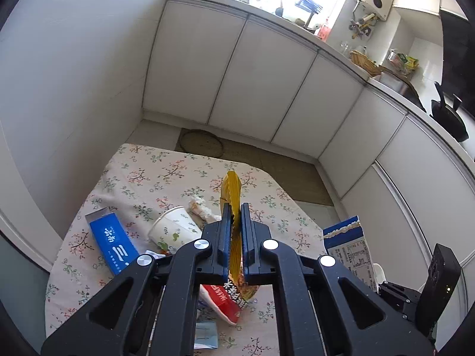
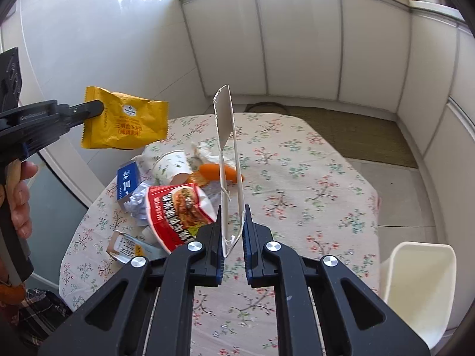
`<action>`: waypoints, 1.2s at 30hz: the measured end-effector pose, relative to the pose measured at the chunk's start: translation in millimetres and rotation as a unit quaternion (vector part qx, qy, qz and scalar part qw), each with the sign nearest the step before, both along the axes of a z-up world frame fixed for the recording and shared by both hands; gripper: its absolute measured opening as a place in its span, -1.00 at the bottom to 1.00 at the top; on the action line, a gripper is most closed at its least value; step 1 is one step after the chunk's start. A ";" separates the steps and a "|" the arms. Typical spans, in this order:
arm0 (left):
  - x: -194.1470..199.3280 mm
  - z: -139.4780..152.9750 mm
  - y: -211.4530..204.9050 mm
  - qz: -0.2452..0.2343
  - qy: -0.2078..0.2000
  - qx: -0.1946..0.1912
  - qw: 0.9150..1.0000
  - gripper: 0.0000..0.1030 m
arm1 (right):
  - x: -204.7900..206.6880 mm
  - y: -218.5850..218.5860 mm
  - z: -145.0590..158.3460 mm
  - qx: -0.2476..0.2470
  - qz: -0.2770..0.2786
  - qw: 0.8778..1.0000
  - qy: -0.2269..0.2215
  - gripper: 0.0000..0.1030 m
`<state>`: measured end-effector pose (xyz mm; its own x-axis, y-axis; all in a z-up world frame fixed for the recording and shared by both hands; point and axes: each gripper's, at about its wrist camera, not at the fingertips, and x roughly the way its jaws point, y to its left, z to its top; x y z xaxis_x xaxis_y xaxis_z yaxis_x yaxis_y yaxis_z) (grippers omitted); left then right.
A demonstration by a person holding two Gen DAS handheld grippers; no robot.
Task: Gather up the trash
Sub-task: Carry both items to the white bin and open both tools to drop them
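Bin: white bin [image 2: 415, 290] beside the table [image 2: 311, 195]; contents hidden.
Paper cup: paper cup [image 2: 172, 163] on its side among the litter.
Left gripper [image 1: 236, 213]: nearly closed, pinching the yellow wrapper [image 2: 124, 121] above the table.
Right gripper [image 2: 233, 216]: narrow gap, clamping an upright flattened carton [image 2: 227, 154].

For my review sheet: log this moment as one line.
left gripper: shut on yellow wrapper | right gripper: shut on carton | rest: on table | bin: near right

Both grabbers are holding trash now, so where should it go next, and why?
Probably carry the flattened carton, clamped in the right hand-held gripper, over the white bin beside the table and release; the left hand-held gripper holds the yellow wrapper aloft, next in turn.
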<state>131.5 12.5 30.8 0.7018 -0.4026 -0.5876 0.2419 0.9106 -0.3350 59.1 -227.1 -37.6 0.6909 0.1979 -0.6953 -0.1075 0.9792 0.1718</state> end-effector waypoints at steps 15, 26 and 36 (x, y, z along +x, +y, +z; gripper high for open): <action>-36.7 8.5 -82.1 -0.097 -0.033 -0.011 0.995 -0.90 | -46.3 -134.9 -2.9 -0.003 -0.215 0.977 0.004 -0.80; -53.1 -0.5 -139.5 -0.163 -0.029 -0.012 0.986 -0.90 | -74.8 -228.5 -70.8 -0.003 -0.359 0.925 0.129 -0.72; -65.5 -19.6 -207.2 -0.227 -0.014 -0.016 0.974 -0.90 | -101.3 -246.8 -51.6 -0.011 -0.405 0.908 0.104 0.40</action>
<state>66.0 -194.7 11.2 0.4628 -0.6926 -0.5533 0.6267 0.6970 -0.3484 -42.2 -473.9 -89.2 0.4564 -0.3326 -0.8253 0.6819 0.7265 0.0843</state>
